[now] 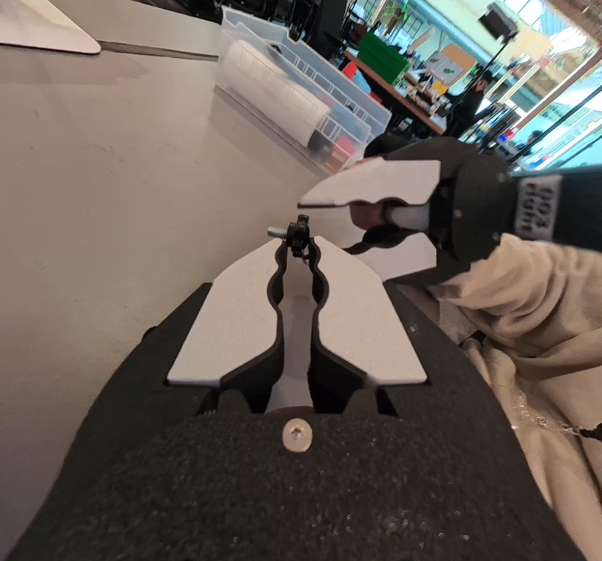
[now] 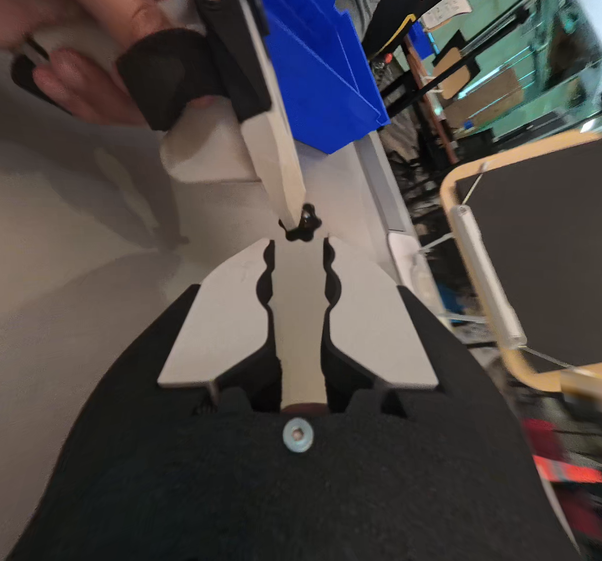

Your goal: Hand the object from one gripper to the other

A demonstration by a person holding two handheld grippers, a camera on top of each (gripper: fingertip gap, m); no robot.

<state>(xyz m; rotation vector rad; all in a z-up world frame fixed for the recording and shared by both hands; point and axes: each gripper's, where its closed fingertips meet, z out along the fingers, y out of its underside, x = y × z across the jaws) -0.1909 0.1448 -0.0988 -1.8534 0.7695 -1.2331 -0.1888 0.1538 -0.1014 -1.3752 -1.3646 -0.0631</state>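
The left gripper [image 1: 298, 243] pinches the knob screw [image 1: 294, 234], its threaded end pointing sideways, just ahead of the right gripper [image 2: 299, 245], whose tips stand narrowly apart, empty.

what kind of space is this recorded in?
Likely a shared workshop or lab: a clear plastic storage bin on the pale worktable, a blue plastic parts bin, and cluttered workbenches behind.

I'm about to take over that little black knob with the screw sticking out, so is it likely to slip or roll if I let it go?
The knob looks rigid and light. The left gripper pinches it only at the fingertips, so it may twist. Its lobed head should resist rolling, though the round screw might pivot it.
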